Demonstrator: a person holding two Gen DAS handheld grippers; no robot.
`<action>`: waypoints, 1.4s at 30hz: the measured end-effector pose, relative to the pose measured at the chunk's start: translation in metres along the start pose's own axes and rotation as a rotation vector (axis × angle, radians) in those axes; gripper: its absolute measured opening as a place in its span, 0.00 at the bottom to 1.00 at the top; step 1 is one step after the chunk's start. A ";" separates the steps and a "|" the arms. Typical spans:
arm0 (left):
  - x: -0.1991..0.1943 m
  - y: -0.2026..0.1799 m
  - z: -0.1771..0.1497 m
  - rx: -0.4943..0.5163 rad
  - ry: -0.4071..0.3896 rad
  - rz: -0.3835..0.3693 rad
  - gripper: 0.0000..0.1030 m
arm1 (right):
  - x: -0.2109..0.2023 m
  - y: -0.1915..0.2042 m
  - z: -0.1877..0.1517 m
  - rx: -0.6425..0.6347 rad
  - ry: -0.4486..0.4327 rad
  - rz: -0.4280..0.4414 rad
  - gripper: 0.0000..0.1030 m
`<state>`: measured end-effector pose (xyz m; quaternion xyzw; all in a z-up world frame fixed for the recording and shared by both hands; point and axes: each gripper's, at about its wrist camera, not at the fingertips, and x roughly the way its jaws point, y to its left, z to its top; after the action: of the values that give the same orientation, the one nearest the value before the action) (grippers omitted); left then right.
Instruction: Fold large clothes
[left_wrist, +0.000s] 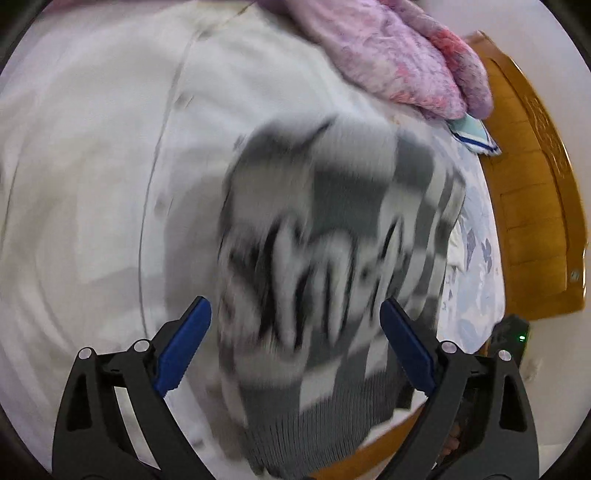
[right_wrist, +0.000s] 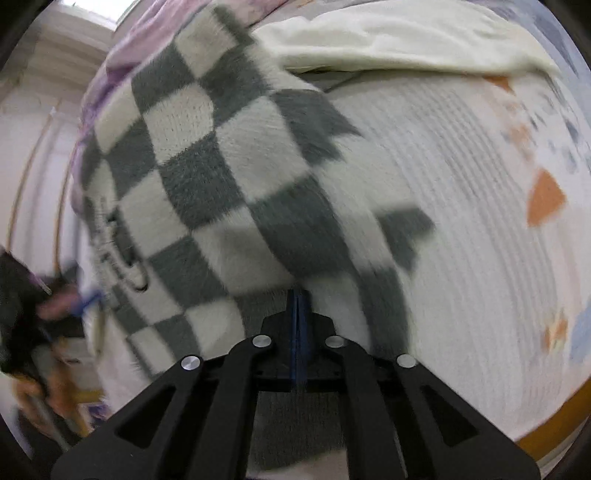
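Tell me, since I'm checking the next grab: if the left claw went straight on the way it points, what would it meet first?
Most likely the grey-and-white checkered sweater, which fills the space between and beyond the open left claw. The picture is blurred, so depth is unclear.

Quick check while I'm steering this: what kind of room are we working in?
Most likely a bedroom. The checkered sweater lies on a bed with a patterned sheet, a wooden bed frame runs along its edge, and a fluffy pink blanket is heaped at the far end.
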<state>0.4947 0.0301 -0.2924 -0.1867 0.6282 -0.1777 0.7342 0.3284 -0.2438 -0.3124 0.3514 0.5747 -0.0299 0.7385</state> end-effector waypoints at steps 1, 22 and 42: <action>0.002 0.005 -0.013 -0.021 0.005 0.002 0.90 | -0.006 -0.005 -0.008 0.017 -0.010 0.012 0.08; 0.069 -0.011 -0.090 0.023 0.201 0.135 0.89 | 0.029 -0.108 -0.101 0.491 -0.043 0.332 0.69; 0.075 -0.005 -0.083 -0.029 0.216 0.081 0.90 | 0.045 -0.105 -0.058 0.379 0.004 0.461 0.63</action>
<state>0.4232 -0.0155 -0.3665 -0.1513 0.7130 -0.1577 0.6662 0.2488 -0.2742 -0.4077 0.6041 0.4654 0.0324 0.6461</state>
